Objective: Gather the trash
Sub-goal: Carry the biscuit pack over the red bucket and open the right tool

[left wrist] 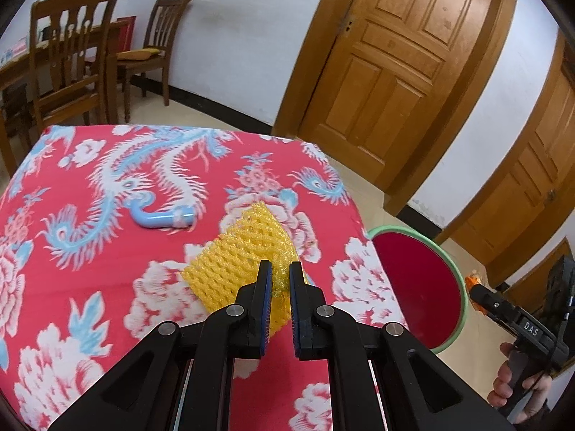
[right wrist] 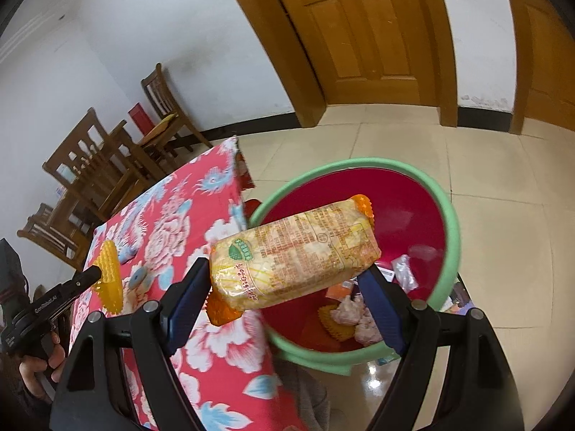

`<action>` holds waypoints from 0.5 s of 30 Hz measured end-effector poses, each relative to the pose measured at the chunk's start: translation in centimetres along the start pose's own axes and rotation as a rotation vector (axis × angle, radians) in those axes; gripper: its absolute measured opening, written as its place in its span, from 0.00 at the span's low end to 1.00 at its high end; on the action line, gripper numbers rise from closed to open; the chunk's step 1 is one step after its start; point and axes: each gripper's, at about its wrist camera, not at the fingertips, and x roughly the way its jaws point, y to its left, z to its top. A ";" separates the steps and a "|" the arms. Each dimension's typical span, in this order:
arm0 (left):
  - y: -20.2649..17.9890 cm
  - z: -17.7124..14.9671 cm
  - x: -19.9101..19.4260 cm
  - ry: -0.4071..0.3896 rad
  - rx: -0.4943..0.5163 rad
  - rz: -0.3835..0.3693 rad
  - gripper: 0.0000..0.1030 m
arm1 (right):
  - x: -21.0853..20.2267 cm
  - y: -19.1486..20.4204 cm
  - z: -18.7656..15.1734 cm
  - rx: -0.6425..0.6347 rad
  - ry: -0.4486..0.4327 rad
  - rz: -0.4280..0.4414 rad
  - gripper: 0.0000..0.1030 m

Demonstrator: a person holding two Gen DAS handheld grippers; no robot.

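My left gripper (left wrist: pixel 279 269) is shut on a yellow foam net sleeve (left wrist: pixel 248 251) that lies on the red floral tablecloth (left wrist: pixel 90 305). The sleeve also shows in the right wrist view (right wrist: pixel 107 273). My right gripper (right wrist: pixel 287 280) has its fingers spread wide, and a yellow snack packet (right wrist: pixel 294 255) sits between them over the rim of the red bin with a green rim (right wrist: pixel 445 215). The bin holds crumpled paper, a plastic bag and other wrappers. The bin also shows in the left wrist view (left wrist: pixel 417 287), beside the table's right edge.
A light blue curved plastic piece (left wrist: pixel 161 219) lies on the cloth further back. Wooden chairs (left wrist: pixel 72 64) and a table stand behind. Wooden doors (left wrist: pixel 388 72) line the far wall. The floor is pale tile (right wrist: pixel 503 251).
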 end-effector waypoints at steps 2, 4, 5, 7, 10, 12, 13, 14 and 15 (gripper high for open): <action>-0.7 0.0 0.6 0.008 0.010 -0.007 0.09 | 0.0 -0.8 0.1 0.010 0.001 -0.012 0.81; -1.4 0.0 1.2 0.018 0.024 -0.015 0.09 | 0.2 -1.7 0.1 0.023 0.001 -0.025 0.81; -1.7 0.0 1.4 0.021 0.030 -0.018 0.09 | 0.2 -2.0 0.1 0.028 0.003 -0.030 0.81; -2.4 0.1 2.0 0.030 0.042 -0.023 0.09 | 0.5 -2.7 0.1 0.042 0.006 -0.040 0.81; -3.5 0.0 2.8 0.040 0.059 -0.040 0.09 | 1.1 -3.9 0.0 0.064 0.016 -0.060 0.81; -4.4 0.1 3.3 0.044 0.075 -0.059 0.09 | 1.5 -4.6 -0.2 0.075 0.023 -0.068 0.81; -4.7 0.1 3.5 0.046 0.081 -0.066 0.09 | 1.6 -4.7 -0.2 0.077 0.025 -0.073 0.81; -5.1 0.0 3.7 0.049 0.088 -0.073 0.09 | 1.9 -5.0 -0.2 0.080 0.029 -0.081 0.81; -5.5 0.0 3.9 0.052 0.093 -0.078 0.09 | 2.2 -5.2 -0.2 0.082 0.034 -0.085 0.81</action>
